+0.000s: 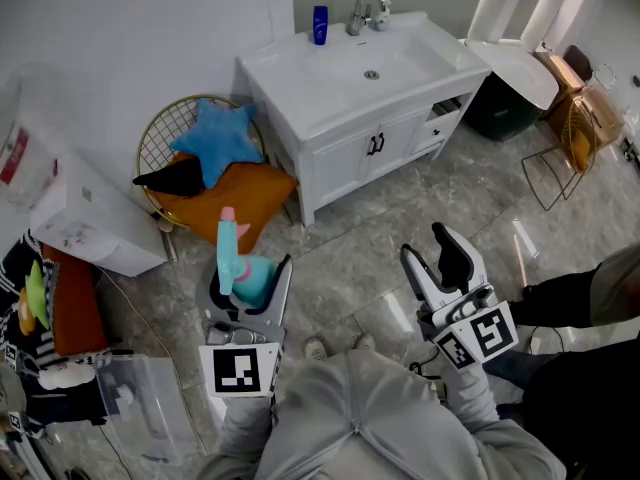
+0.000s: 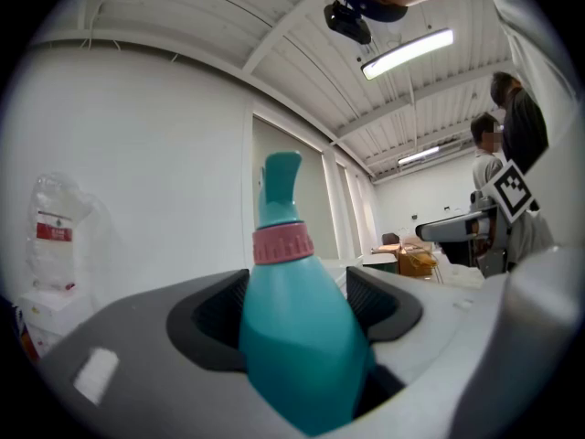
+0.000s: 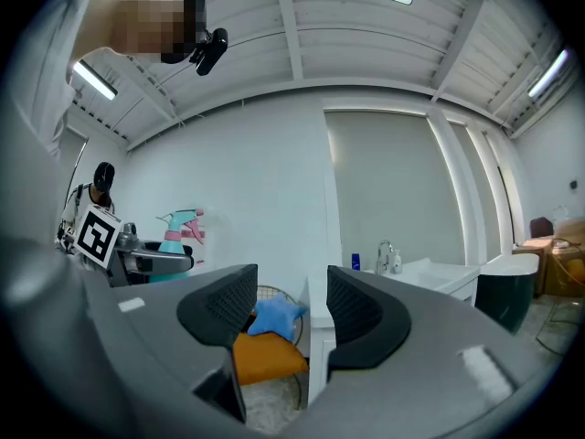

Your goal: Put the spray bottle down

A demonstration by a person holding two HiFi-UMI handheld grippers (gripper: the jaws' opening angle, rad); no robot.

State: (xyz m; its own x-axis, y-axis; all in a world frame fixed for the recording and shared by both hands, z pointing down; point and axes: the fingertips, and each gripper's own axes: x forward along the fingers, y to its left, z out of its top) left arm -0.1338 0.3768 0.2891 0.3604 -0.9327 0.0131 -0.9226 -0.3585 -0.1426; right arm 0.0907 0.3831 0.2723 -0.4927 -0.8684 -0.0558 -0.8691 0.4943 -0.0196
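The left hand-held gripper (image 1: 250, 280) pinched the teal spray bottle (image 1: 228, 243) upright by its body, at 7 o'clock in the head view, above the floor (image 1: 345, 253). The right hand-held gripper (image 1: 436, 251), at 5 o'clock, stood spread and empty. The bottle was best lowered level, its base seated flat before the jaws loosened.

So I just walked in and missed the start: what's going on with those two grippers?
A person stands near a white sink cabinet with a gripper in each hand. The left gripper is shut on a teal spray bottle with a pink collar, held upright in the air and not yet set down. The right gripper is open with nothing between its jaws.
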